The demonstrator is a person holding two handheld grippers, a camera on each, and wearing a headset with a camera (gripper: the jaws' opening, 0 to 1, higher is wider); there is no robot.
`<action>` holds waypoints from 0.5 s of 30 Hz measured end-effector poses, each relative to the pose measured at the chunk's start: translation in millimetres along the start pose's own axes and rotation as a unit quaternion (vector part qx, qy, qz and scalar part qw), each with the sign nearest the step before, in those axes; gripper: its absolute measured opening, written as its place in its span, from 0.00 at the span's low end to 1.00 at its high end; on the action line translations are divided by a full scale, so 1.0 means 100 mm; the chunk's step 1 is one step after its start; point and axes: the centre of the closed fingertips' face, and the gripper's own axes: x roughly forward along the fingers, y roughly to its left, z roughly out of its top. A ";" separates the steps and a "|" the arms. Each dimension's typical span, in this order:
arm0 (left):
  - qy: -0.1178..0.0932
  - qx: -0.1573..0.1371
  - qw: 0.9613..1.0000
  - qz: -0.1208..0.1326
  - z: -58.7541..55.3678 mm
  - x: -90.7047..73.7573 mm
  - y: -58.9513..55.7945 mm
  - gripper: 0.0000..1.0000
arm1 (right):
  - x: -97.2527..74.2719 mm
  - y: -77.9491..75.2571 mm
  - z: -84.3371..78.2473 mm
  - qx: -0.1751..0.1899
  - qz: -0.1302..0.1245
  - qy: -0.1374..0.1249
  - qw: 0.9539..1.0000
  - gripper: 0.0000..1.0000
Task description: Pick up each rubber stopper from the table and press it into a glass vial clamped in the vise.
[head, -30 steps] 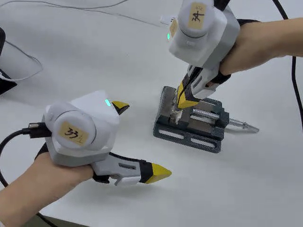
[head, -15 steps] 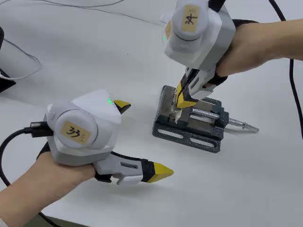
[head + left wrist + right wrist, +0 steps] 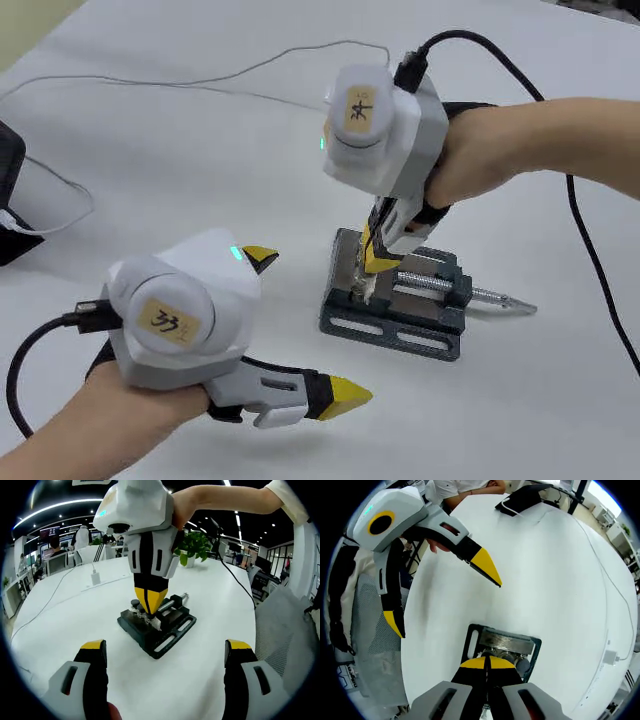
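A dark vise (image 3: 395, 330) sits on the white table and clamps a row of small glass vials (image 3: 149, 616), some with dark stoppers (image 3: 508, 656) on top. My right gripper (image 3: 371, 264) points straight down with its jaws shut. Its yellow tip rests on the vials at the vise's left end; whether a stopper is under it is hidden. In the left gripper view the right gripper (image 3: 150, 598) stands over the vise (image 3: 165, 630). My left gripper (image 3: 302, 326) hovers open and empty, left of the vise, also seen as the left gripper (image 3: 165, 647) in its own view.
The vise's screw handle (image 3: 497, 299) sticks out to the right. A thin cable (image 3: 200, 80) runs across the far table, and a dark object (image 3: 8, 200) lies at the left edge. A white adaptor (image 3: 95, 575) lies farther off.
The head camera has pulled back and shifted. The right gripper stays at the vials with its tip down; the left gripper holds its place, open.
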 end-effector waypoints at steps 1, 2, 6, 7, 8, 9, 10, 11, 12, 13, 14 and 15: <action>0.000 0.004 1.000 0.000 0.02 -0.01 -0.01 0.98 | 0.00 0.00 0.00 0.007 -0.001 0.001 1.000 0.00; 0.002 0.007 1.000 0.000 0.03 -0.01 -0.01 0.98 | -0.01 0.02 0.00 0.005 -0.004 0.002 1.000 0.00; 0.002 0.014 1.000 0.002 0.06 -0.03 -0.03 0.98 | -0.02 0.02 -0.01 0.014 -0.008 -0.006 1.000 0.00; 0.003 0.015 1.000 0.002 0.07 -0.03 -0.04 0.98 | -0.03 0.02 -0.02 0.018 -0.009 -0.012 1.000 0.00; 0.003 0.017 1.000 0.003 0.07 -0.04 -0.04 0.98 | -0.03 0.02 -0.03 0.017 -0.009 -0.016 1.000 0.00; 0.003 0.017 1.000 0.004 0.07 -0.04 -0.04 0.98 | -0.04 0.02 -0.03 0.020 -0.010 -0.026 0.999 0.00; 0.004 0.017 1.000 0.005 0.07 -0.05 -0.04 0.98 | -0.04 0.03 -0.03 0.031 -0.011 -0.034 0.999 0.00; 0.004 0.017 1.000 0.006 0.07 -0.06 -0.04 0.98 | -0.04 0.03 -0.03 0.037 -0.011 -0.040 0.998 0.00; 0.004 0.018 1.000 0.008 0.07 -0.07 -0.04 0.98 | -0.04 0.03 -0.04 0.040 -0.013 -0.048 0.998 0.00; 0.004 0.018 1.000 0.009 0.07 -0.08 -0.04 0.98 | -0.05 0.03 -0.04 0.040 -0.016 -0.053 0.998 0.00; 0.005 0.018 1.000 0.011 0.06 -0.09 -0.04 0.98 | -0.05 0.03 -0.04 0.035 -0.019 -0.062 0.997 0.00; 0.005 0.018 1.000 0.012 0.05 -0.09 -0.04 0.98 | -0.05 0.02 -0.04 0.035 -0.021 -0.067 0.997 0.00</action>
